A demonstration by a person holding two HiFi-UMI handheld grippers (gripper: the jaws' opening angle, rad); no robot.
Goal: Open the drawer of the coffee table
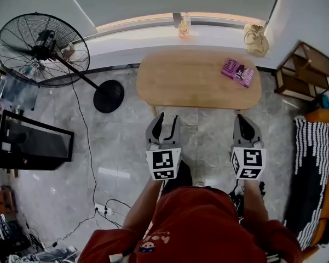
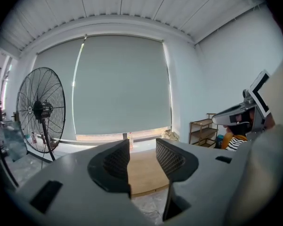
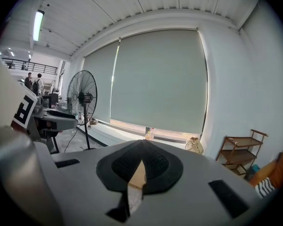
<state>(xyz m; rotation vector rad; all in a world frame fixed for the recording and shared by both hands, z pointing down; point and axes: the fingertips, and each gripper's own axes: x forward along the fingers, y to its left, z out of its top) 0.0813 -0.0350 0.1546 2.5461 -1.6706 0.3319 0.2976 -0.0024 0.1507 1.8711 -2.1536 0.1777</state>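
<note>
Pink book (image 1: 237, 72) on coffee table (image 1: 186, 78): cover lettering too small to read.

Open floor (image 1: 205, 129) ahead of both grippers up to the coffee table (image 1: 197, 86) edge, nothing between. Left of the left gripper (image 1: 165, 119): fan base (image 1: 108, 96) and a trailing cable (image 1: 88, 141). Right of the right gripper (image 1: 245, 119): striped cushion (image 1: 312, 169), near. One pink book (image 1: 238, 72) on tabletop beyond right gripper.

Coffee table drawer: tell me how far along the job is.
Done: nothing yet; no drawer juts out of the coffee table in the head view. In hand: the left gripper, jaws apart and empty, and the right gripper, jaws together and empty, hang over the floor short of the table's near edge. Left: reach the drawer, take hold, pull it open.
</note>
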